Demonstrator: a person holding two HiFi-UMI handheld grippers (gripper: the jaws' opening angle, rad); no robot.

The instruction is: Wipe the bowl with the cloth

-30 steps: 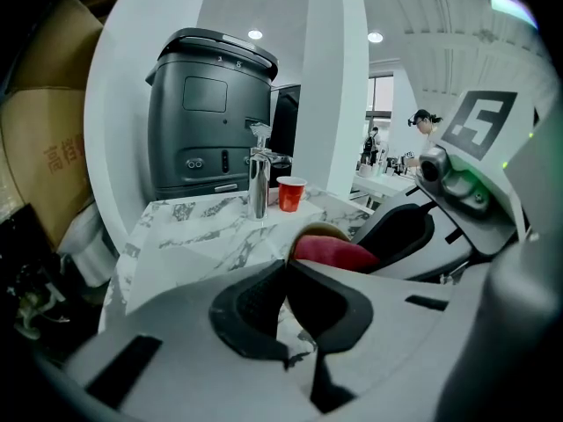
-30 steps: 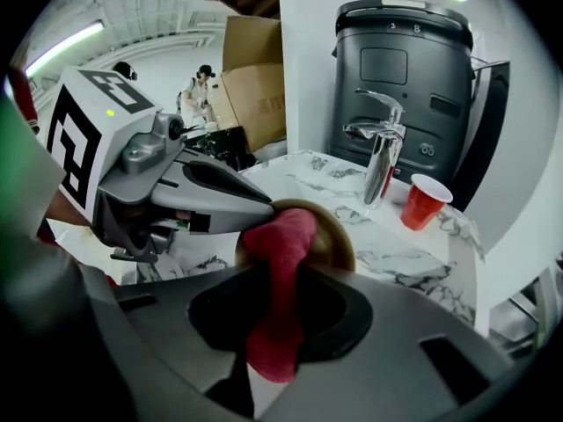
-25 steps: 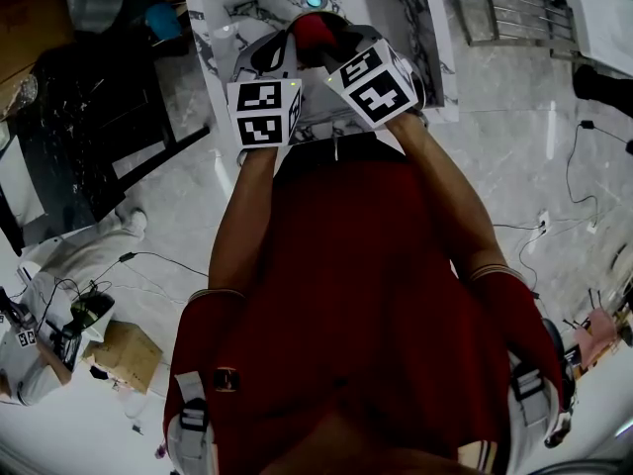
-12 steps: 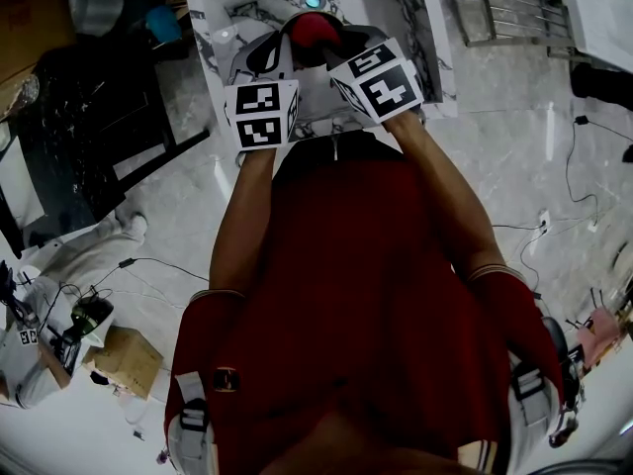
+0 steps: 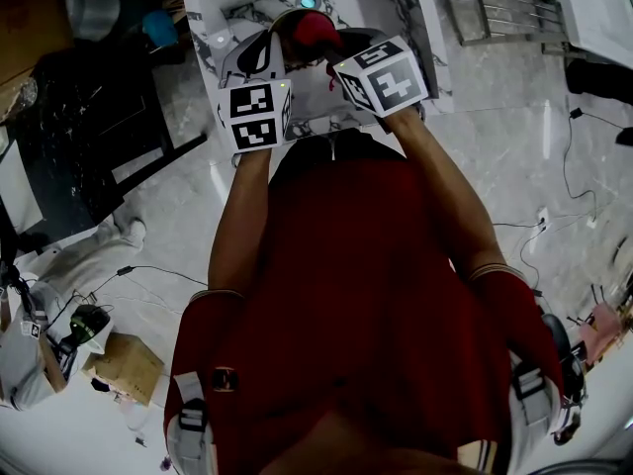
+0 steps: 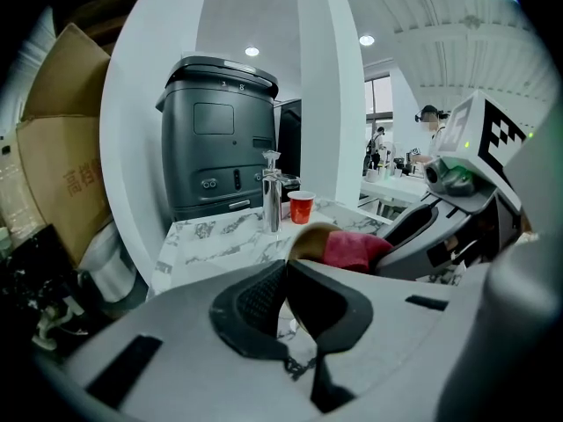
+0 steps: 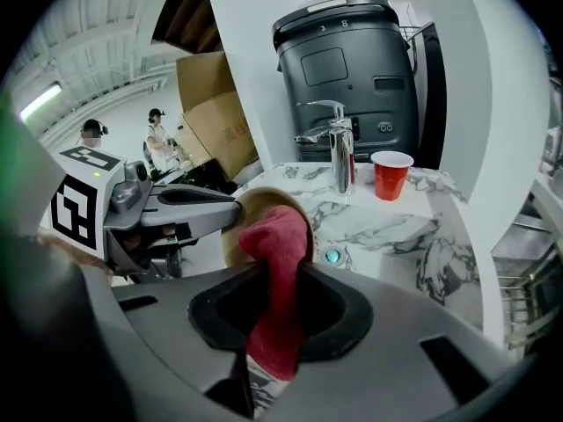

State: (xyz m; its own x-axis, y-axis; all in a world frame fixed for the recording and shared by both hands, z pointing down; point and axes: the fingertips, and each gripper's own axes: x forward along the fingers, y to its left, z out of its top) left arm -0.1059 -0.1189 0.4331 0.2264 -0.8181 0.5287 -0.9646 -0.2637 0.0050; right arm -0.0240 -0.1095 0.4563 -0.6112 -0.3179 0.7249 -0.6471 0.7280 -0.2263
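Lengthwise, cloth ran up-frame from right gripper, which pinched it, into bowl | bowl tan, tipped on edge at mid-frame, hollow faced that gripper | cloth red, bunched | left gripper clamped bowl's rim

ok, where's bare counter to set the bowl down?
Bare marble counter in front of the red cup, right of the drain; also the strip left of the faucet. Crowded in the middle: left gripper holds the bowl, right gripper holds the cloth against it.
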